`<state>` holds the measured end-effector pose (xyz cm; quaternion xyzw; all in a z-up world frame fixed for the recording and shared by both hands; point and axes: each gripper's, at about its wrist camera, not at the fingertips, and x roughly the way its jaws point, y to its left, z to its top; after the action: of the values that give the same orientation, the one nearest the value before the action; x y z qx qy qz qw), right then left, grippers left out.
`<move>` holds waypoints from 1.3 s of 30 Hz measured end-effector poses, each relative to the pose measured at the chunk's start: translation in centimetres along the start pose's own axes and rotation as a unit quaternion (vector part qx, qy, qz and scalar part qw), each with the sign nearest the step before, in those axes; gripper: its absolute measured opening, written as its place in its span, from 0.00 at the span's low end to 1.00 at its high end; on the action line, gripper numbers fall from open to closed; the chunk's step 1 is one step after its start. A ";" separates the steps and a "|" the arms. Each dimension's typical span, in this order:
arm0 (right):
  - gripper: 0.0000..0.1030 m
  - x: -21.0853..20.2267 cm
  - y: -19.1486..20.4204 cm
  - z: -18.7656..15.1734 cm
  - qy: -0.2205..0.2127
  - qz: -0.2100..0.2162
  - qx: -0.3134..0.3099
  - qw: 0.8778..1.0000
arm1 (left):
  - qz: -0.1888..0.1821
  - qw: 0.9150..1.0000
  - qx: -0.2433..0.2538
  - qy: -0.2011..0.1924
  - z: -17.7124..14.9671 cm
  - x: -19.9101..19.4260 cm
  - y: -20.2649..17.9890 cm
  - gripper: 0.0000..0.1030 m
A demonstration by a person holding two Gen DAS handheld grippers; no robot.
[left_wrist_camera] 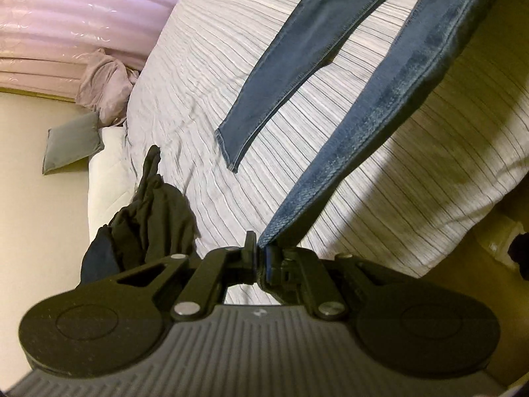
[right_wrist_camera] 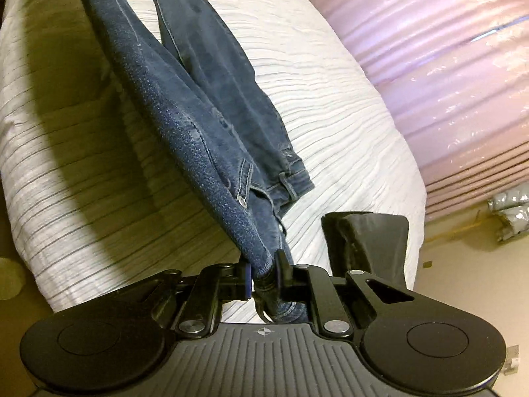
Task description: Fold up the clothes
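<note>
Over the striped bed (left_wrist_camera: 185, 76) we held a pair of jeans (left_wrist_camera: 373, 109) stretched between our two tools. Our left gripper (left_wrist_camera: 260, 258) had its jaws pressed together on the hem of one leg, and that leg ran taut from the jaws up toward one o'clock. The other leg hung loose, its cuff lying on the cover near the middle of the left view. Our right gripper (right_wrist_camera: 263, 269) was pinching the waist end of the jeans (right_wrist_camera: 185, 106), with a button and belt loops showing just beyond the jaws, while the rest of the waistband sagged onto the cover toward one o'clock.

We judged this to be the opening of the fold: the garment lifted and pulled lengthwise, not yet laid flat (most of it hung clear of the cover, judging by the shadow beneath it). The next move, as we saw it, called for lowering both ends together so that the held leg came down on top of the loose one, seams aligned, before any halving.

Beside the left tool, at about nine o'clock, lay a crumpled black garment (left_wrist_camera: 148, 218) on the bed's edge; a folded black item (right_wrist_camera: 367, 241) sat at two o'clock from the right tool. Pink curtains (right_wrist_camera: 446, 72) hung behind.
</note>
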<state>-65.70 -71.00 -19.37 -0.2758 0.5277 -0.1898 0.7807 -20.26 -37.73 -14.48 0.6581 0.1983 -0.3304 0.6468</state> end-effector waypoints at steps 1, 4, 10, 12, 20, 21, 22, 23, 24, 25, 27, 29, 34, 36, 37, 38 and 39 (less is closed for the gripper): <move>0.11 -0.2 0.1 -0.1 0.000 0.002 -0.001 1.000 | -0.002 1.000 0.004 0.001 0.1 -0.3 -0.1 0.05; 0.11 -1.0 -0.1 -0.3 -0.001 0.010 0.003 1.000 | -0.008 1.000 0.009 0.005 0.1 -1.0 0.4 0.05; 0.11 -1.5 -2.7 2.0 -0.013 0.008 0.001 1.000 | -0.026 1.000 0.017 0.001 1.2 0.0 5.2 0.05; 0.11 -0.8 -4.1 3.7 -0.010 0.001 -0.007 1.000 | -0.039 0.999 0.020 -0.007 2.5 1.5 7.6 0.05; 0.11 7.1 -9.8 11.4 0.059 0.003 -0.031 0.998 | -0.168 0.984 0.063 -0.018 10.3 14.5 15.5 0.05; 0.11 8.7 -10.3 12.3 0.071 0.004 -0.032 0.997 | -0.180 0.981 0.069 -0.019 11.2 16.2 16.0 0.05; 0.11 10.2 -10.7 13.2 0.084 0.006 -0.034 0.996 | -0.191 0.978 0.076 -0.021 12.2 17.9 16.5 0.05; 0.11 11.8 -11.1 13.9 0.098 0.011 -0.031 0.995 | -0.202 0.976 0.082 -0.023 13.1 19.5 17.0 0.05; 0.11 13.3 -11.3 14.6 0.112 0.016 -0.028 0.993 | -0.211 0.973 0.090 -0.024 13.9 21.1 17.3 0.05; 0.11 14.8 -11.7 15.2 0.124 0.020 -0.026 0.992 | -0.217 0.971 0.101 -0.024 14.6 22.7 17.3 0.05; 0.11 17.0 -12.1 16.2 0.142 0.028 -0.020 0.989 | -0.223 0.967 0.117 -0.023 16.1 25.1 17.4 0.05; 0.11 18.8 -12.3 17.0 0.153 0.034 -0.022 0.987 | -0.229 0.965 0.126 -0.022 17.3 26.9 17.4 0.05; 0.11 23.0 -13.5 17.3 0.173 0.069 -0.011 0.983 | -0.239 0.963 0.125 -0.005 20.0 30.8 17.4 0.07; 0.11 24.7 -13.9 17.2 0.177 0.083 -0.006 0.981 | -0.237 0.964 0.118 0.003 21.2 32.2 17.2 0.09; 0.11 25.5 -14.1 17.2 0.179 0.090 -0.003 0.980 | -0.232 0.966 0.116 0.006 21.7 32.9 16.9 0.09; 0.11 26.3 -14.3 17.2 0.181 0.097 -0.001 0.979 | -0.227 0.967 0.113 0.008 22.3 33.5 16.7 0.10; 0.11 27.2 -14.5 17.1 0.183 0.104 0.002 0.978 | -0.214 0.970 0.112 0.011 22.9 34.2 16.1 0.14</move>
<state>-39.77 -94.30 -24.75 -0.1786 0.6868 -0.1558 0.6871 10.81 -67.25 -25.26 0.6722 0.3034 -0.4736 0.4814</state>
